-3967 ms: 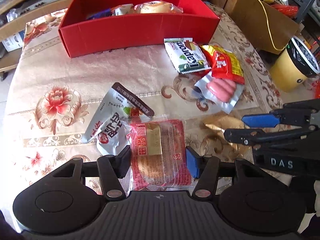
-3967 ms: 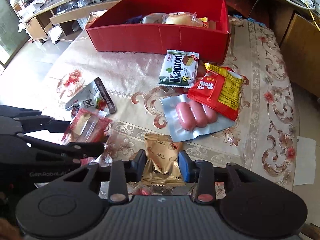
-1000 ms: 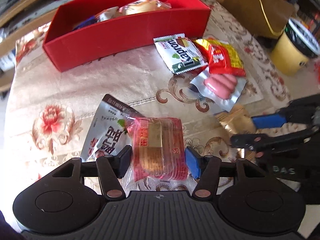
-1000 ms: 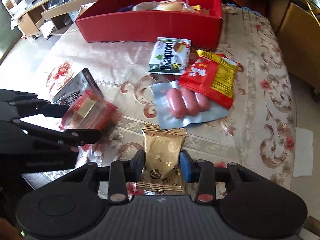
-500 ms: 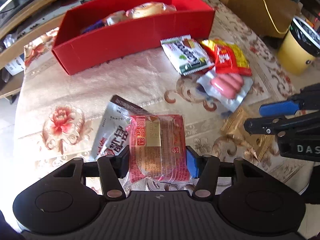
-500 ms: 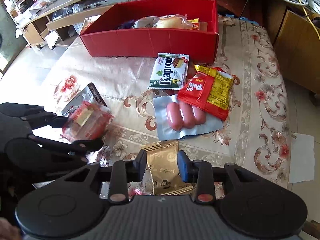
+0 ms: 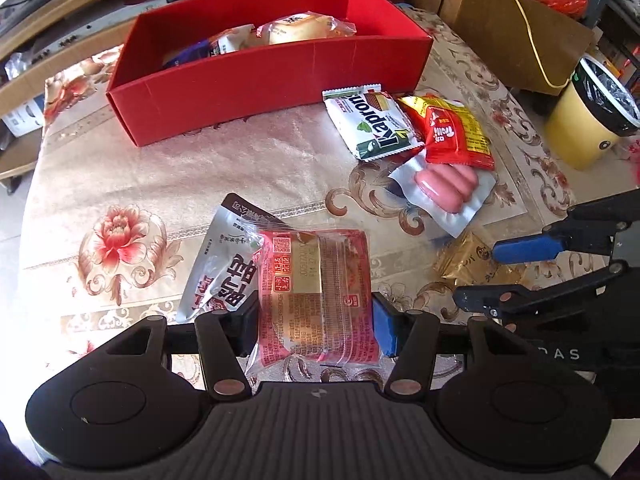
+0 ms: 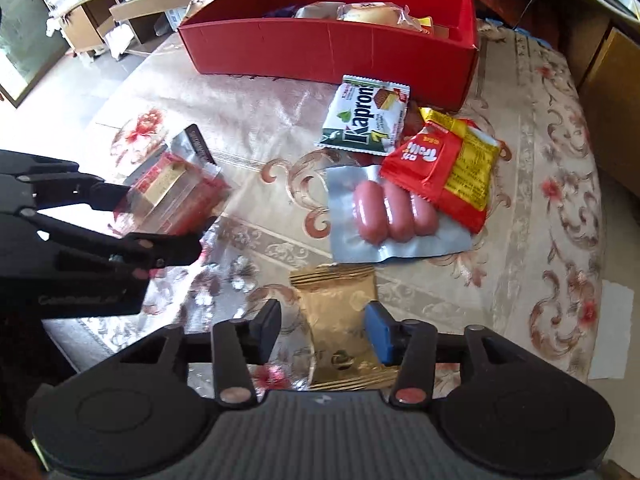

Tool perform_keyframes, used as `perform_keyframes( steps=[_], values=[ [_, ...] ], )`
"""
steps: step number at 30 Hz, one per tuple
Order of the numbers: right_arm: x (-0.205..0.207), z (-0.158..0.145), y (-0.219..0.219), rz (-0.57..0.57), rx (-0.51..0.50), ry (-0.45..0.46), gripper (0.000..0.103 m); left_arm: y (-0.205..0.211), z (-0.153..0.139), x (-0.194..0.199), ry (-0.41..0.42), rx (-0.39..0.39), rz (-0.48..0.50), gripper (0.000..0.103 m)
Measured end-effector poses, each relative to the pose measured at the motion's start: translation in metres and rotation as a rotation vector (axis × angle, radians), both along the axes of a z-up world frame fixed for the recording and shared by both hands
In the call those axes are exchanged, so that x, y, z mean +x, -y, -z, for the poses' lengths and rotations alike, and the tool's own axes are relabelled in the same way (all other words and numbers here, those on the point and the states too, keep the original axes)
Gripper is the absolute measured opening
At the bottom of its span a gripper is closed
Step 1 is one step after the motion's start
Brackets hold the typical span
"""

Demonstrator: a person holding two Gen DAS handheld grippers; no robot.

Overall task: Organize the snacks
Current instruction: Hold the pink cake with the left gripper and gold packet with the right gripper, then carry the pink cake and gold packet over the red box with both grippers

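Now each hand-held gripper brackets a snack — left (image 7: 314,320) clamps red packet (image 7: 316,300), right (image 8: 322,330) slack around gold packet (image 8: 340,320).

Bright daylight falls on the tablecloth (image 7: 248,152), which shines with strong glare at the left edge. Both views bend strongly at the edges. In the right wrist view the red snack pack (image 8: 176,196) looks blurred.

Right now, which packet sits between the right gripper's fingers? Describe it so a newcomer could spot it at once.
Start at the red box at the table's far side and come toward the camera past the sausage pack. Just nearer lies the gold packet, between the fingers of the right gripper. It alone is plain metallic gold; its neighbours are red, silver or green-and-white.
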State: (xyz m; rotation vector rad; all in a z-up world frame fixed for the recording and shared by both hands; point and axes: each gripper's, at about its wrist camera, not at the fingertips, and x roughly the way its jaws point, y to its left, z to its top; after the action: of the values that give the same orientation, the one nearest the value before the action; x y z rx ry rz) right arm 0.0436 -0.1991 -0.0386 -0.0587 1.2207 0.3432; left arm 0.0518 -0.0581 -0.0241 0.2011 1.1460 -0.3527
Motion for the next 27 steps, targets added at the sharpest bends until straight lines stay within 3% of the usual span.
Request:
perform_keyframes(
  steps=[8, 11, 13, 27],
  values=[
    [-0.001, 0.011, 0.001, -0.013, -0.049, -0.010, 0.053, 0.002, 0.001, 0.000, -0.015, -0.014, 0.015, 0.062],
    [-0.004, 0.009, -0.002, -0.013, -0.087, 0.012, 0.043, 0.002, 0.000, -0.001, -0.013, -0.016, 0.018, 0.062],
    [-0.006, 0.007, -0.001, -0.004, -0.065, 0.003, 0.039, 0.001, 0.000, -0.001, -0.014, -0.016, 0.013, 0.062],
    [-0.002, -0.032, 0.016, 0.104, 0.059, 0.094, 0.039, -0.004, -0.014, 0.007, 0.007, -0.067, -0.014, 0.062]
  ],
)
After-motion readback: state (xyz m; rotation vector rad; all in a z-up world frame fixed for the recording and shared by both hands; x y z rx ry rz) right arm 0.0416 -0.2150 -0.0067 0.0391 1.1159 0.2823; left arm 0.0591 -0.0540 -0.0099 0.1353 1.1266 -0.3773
